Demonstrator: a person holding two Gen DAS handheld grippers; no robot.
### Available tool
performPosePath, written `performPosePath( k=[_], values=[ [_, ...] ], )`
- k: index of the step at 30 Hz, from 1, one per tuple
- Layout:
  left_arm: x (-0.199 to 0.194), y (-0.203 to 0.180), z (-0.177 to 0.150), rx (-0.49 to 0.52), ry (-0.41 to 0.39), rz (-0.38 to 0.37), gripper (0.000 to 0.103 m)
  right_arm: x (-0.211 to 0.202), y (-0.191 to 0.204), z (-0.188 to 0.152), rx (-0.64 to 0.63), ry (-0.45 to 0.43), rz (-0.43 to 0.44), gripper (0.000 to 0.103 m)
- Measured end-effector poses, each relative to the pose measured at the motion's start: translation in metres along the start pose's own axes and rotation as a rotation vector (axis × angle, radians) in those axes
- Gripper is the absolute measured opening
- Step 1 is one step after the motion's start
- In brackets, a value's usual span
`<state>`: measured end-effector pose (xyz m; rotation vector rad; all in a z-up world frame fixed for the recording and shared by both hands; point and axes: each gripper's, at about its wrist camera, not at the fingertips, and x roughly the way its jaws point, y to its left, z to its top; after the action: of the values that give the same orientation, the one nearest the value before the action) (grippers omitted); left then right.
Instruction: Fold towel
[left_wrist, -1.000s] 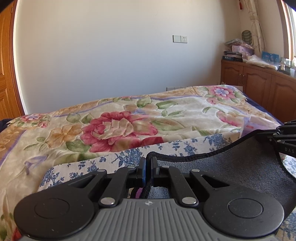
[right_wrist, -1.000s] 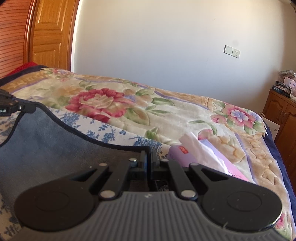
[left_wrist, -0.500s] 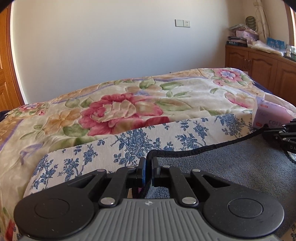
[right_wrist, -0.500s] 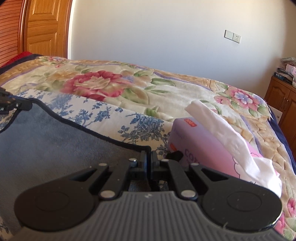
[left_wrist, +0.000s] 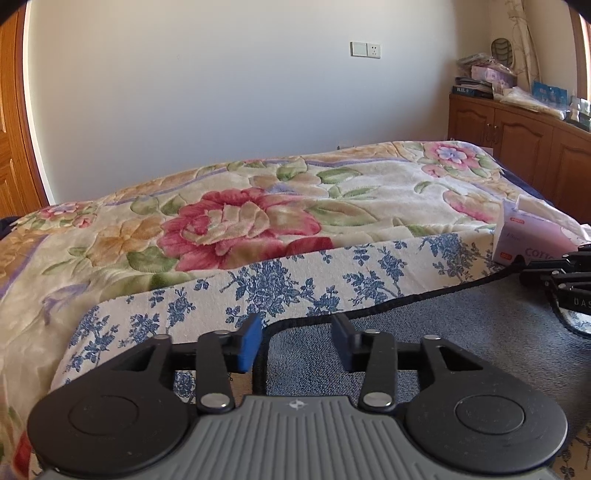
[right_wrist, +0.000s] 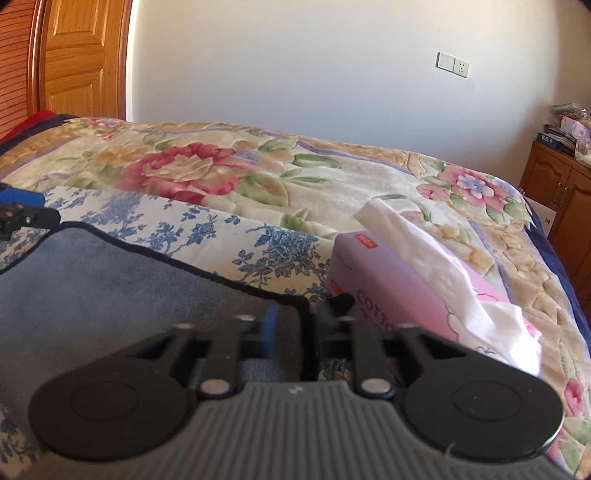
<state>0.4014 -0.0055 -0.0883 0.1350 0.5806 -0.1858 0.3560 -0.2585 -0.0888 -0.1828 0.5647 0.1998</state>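
The towel is grey-blue (left_wrist: 424, 339) with a black hem and lies on a white cloth with blue flowers (left_wrist: 295, 284). It also fills the lower left of the right wrist view (right_wrist: 110, 295). My left gripper (left_wrist: 295, 339) is open, its jaws standing either side of the towel's near left corner. My right gripper (right_wrist: 293, 326) is open around the towel's near right corner. The right gripper shows at the right edge of the left wrist view (left_wrist: 561, 273); the left gripper shows at the left edge of the right wrist view (right_wrist: 22, 214).
A pink tissue box (right_wrist: 406, 299) with white tissue sticking out lies just right of the towel; it also shows in the left wrist view (left_wrist: 532, 240). The floral bedspread (left_wrist: 258, 218) stretches ahead. Wooden cabinets (left_wrist: 517, 147) stand at the right, a wooden door (right_wrist: 81, 62) at the left.
Both grippers lowered the towel's edge onto the blue-flowered cloth, then opened and let go of its corners. The tissue box came into view beside the right gripper.
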Motion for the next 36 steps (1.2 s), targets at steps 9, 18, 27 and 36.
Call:
performPosePath(
  k=[9,18,27,36],
  values=[
    [-0.038,-0.007,0.010,0.000,-0.018,0.028,0.074,-0.041,0.003,0.003,0.069,-0.020,0.001,0.048],
    [-0.090,-0.016,0.019,-0.006,-0.048,0.046,0.088,-0.091,0.011,0.008,0.088,-0.044,0.007,0.052],
    [-0.147,-0.027,0.030,-0.003,-0.077,0.039,0.091,-0.140,0.015,0.014,0.098,-0.079,0.003,0.052],
    [-0.196,-0.031,0.034,-0.001,-0.103,0.048,0.096,-0.184,0.021,0.015,0.105,-0.116,-0.010,0.064]
  ],
)
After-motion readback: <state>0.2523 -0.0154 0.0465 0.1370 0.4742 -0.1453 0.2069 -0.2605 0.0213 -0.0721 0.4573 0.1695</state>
